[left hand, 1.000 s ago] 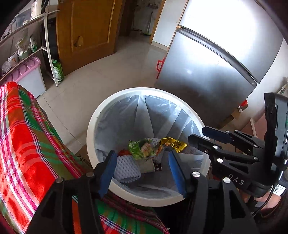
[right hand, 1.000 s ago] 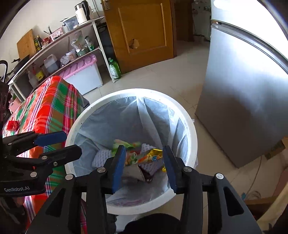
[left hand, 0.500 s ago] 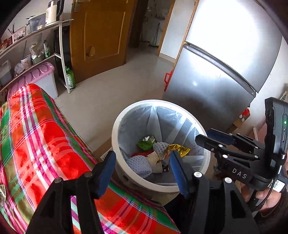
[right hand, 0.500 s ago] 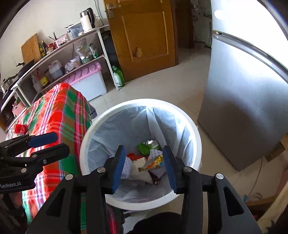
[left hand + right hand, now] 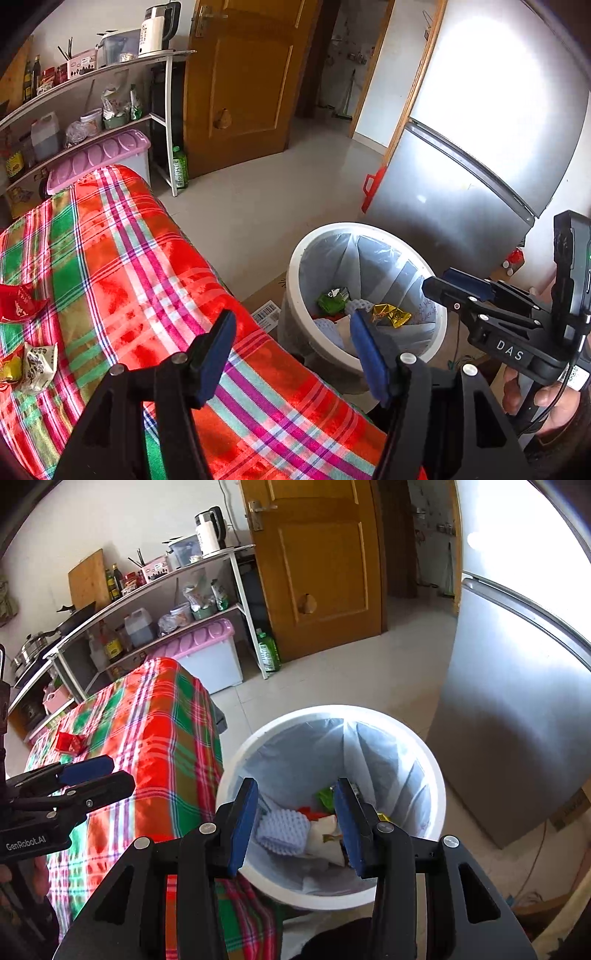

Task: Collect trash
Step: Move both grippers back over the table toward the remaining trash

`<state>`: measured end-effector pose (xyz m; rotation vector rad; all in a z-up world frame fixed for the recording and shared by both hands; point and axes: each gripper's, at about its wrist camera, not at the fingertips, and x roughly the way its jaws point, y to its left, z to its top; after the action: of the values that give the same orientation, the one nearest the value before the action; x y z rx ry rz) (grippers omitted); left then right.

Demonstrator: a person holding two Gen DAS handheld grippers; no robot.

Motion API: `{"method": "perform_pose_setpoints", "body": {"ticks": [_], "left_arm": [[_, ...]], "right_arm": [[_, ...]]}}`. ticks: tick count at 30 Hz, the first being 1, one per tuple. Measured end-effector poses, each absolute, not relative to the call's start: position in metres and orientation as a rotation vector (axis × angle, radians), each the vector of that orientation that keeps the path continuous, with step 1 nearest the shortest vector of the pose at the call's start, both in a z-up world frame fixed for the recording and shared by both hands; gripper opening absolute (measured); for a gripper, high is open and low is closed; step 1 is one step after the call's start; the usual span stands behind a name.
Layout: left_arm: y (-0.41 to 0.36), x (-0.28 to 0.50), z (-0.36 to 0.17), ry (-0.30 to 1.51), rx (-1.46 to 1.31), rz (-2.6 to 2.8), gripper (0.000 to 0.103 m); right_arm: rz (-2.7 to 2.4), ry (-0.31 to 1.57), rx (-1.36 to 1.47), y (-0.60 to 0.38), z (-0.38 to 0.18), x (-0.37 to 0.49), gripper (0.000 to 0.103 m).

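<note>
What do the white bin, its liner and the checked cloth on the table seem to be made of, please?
The bin looks like smooth moulded plastic: an even white rim with a soft sheen. Its liner appears to be thin translucent plastic film, creased into folds against the wall. The checked cloth looks like plush, slightly glossy woven fabric, possibly fleece; it drapes softly over the table's edge.

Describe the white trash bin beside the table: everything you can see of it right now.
The trash bin is a round white tub, apparently plastic, standing upright on the tiled floor between the plaid-covered table and the silver fridge. A pale translucent liner is folded over its rim. It is partly filled: a green wrapper, a gold wrapper, white foam netting and crumpled paper. Neither gripper touches it.
</note>
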<state>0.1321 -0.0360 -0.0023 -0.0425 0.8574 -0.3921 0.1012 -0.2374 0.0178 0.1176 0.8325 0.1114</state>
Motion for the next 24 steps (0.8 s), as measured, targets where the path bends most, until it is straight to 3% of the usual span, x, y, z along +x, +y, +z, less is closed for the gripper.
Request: {"method": "perform_pose_setpoints", "body": {"ticks": [24], "left_arm": [[0.158,0.075,0.022,0.721,-0.247,-0.002,0.076]], "right_arm": [[0.417,0.759,0.07,-0.103,0.045,0.114,0.047]]}}
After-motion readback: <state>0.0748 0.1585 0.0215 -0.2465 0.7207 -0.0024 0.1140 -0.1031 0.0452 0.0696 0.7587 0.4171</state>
